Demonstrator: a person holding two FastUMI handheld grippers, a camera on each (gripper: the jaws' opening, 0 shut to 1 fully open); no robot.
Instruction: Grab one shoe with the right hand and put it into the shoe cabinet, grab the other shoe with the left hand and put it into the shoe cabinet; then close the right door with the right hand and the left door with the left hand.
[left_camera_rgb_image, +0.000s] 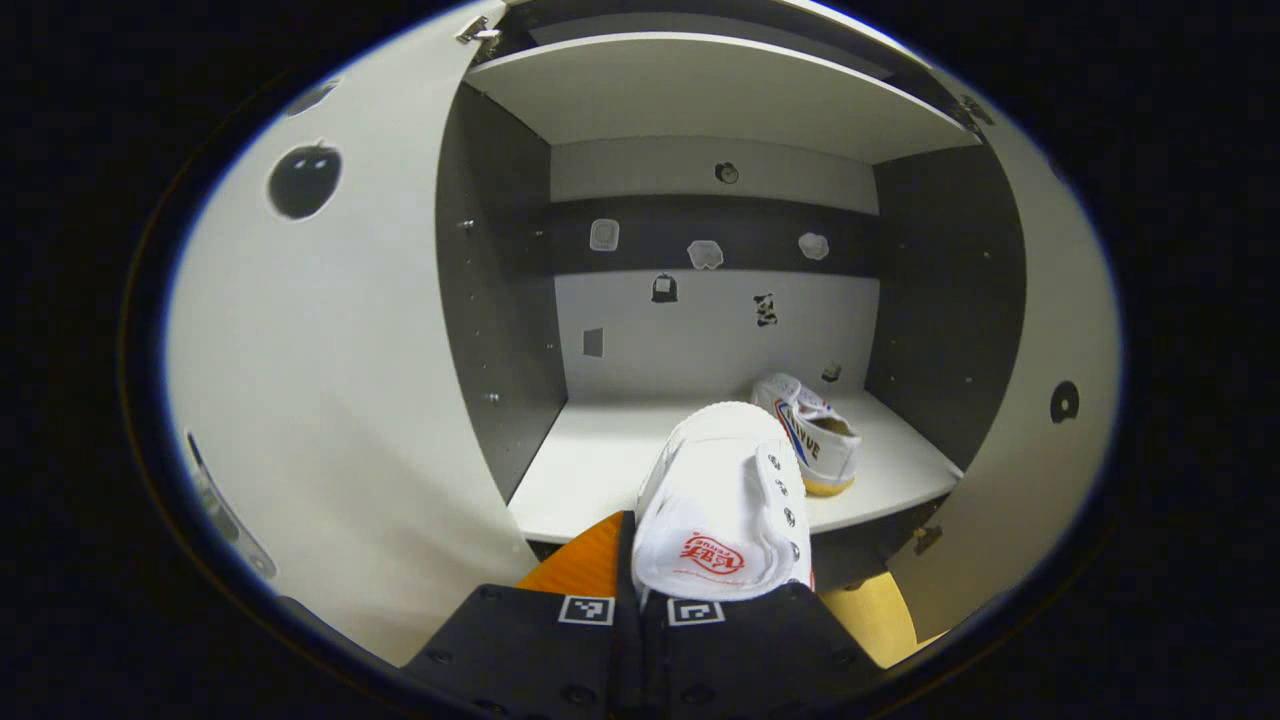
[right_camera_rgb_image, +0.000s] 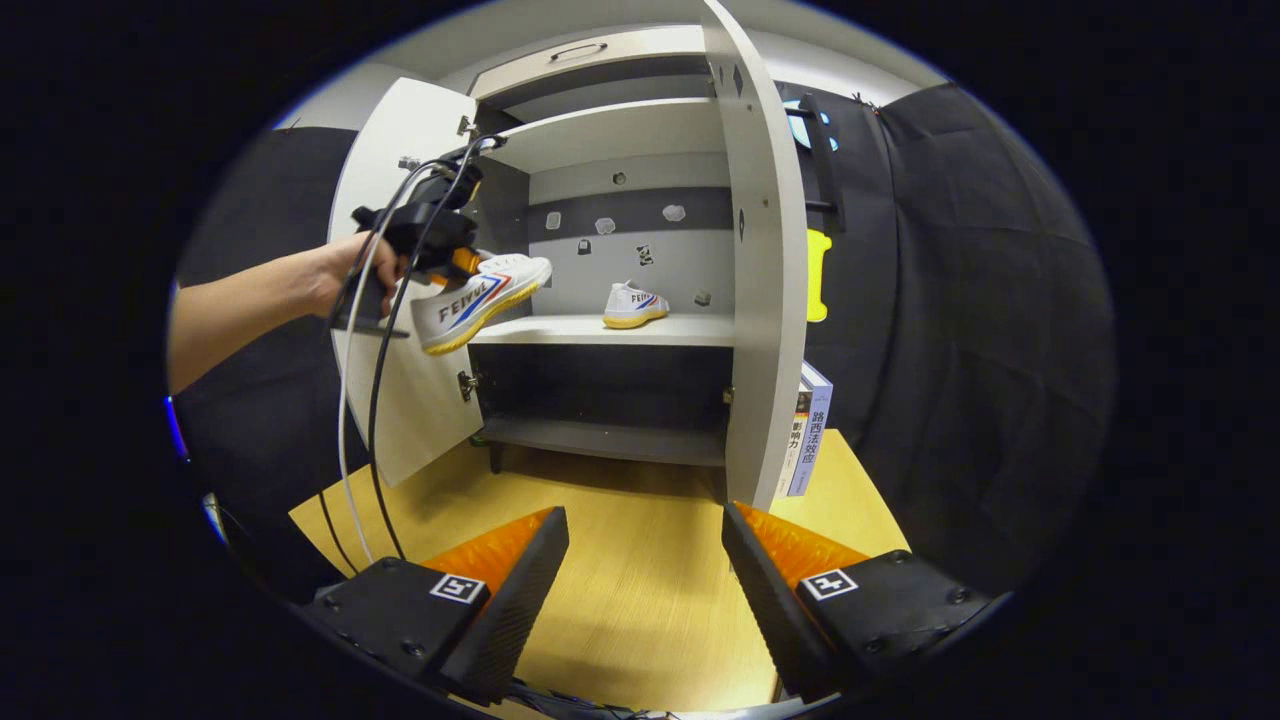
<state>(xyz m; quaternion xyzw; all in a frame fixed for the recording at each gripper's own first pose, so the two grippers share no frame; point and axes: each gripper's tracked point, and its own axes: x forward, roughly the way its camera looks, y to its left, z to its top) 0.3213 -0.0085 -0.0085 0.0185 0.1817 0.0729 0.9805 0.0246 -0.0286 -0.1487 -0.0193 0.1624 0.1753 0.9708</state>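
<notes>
Both cabinet doors (right_camera_rgb_image: 765, 260) stand open; two shoes: one on the shelf (right_camera_rgb_image: 634, 304), one (left_camera_rgb_image: 722, 505) pinched in my left fingers (left_camera_rgb_image: 640, 600). Right fingers (right_camera_rgb_image: 645, 560) spread, empty.

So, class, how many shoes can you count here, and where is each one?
2. One shoe rests on the cabinet shelf; the other shoe is held by the left gripper, just before the shelf.

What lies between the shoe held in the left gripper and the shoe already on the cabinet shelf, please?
Nothing: in the left gripper view, bare white shelf separates the held shoe from the placed shoe.
</notes>
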